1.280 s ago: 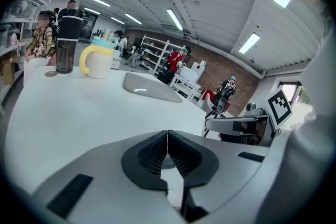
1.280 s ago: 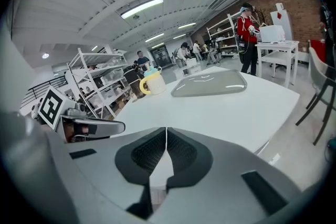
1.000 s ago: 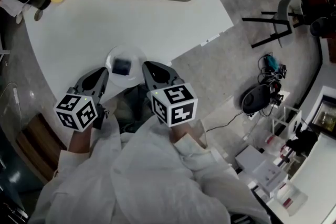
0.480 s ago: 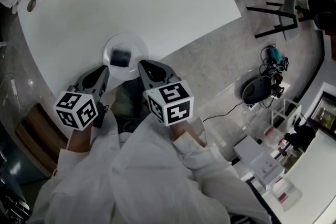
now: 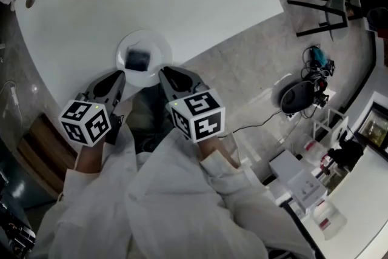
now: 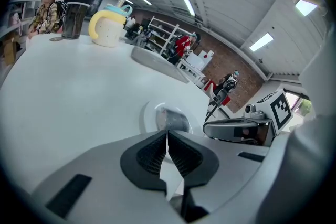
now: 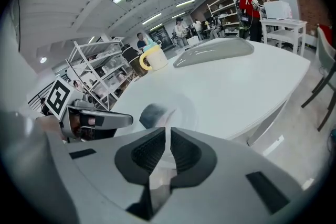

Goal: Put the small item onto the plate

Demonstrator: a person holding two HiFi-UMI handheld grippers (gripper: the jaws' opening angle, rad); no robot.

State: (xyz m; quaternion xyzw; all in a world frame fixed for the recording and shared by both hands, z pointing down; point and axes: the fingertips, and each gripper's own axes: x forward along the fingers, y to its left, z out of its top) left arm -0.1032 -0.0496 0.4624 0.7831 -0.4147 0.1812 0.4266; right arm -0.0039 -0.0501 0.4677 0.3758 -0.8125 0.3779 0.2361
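Small dark item (image 5: 138, 59) is sitting on the plate (image 5: 159, 44) at the worktop (image 5: 200, 3) edge. It is lying just ahead, between left gripper (image 5: 119, 74) and right gripper (image 5: 164, 73), about equally near. Both are holding fingers shut, empty.

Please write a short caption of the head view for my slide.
Left claw and right claw, both shut and empty, near the plate holding the small dark item.

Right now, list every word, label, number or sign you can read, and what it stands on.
No text reads clearly.
Cubes on left gripper and right gripper: black-and-white marker patterns, no words.
Boxes at lower right: print too small to read.
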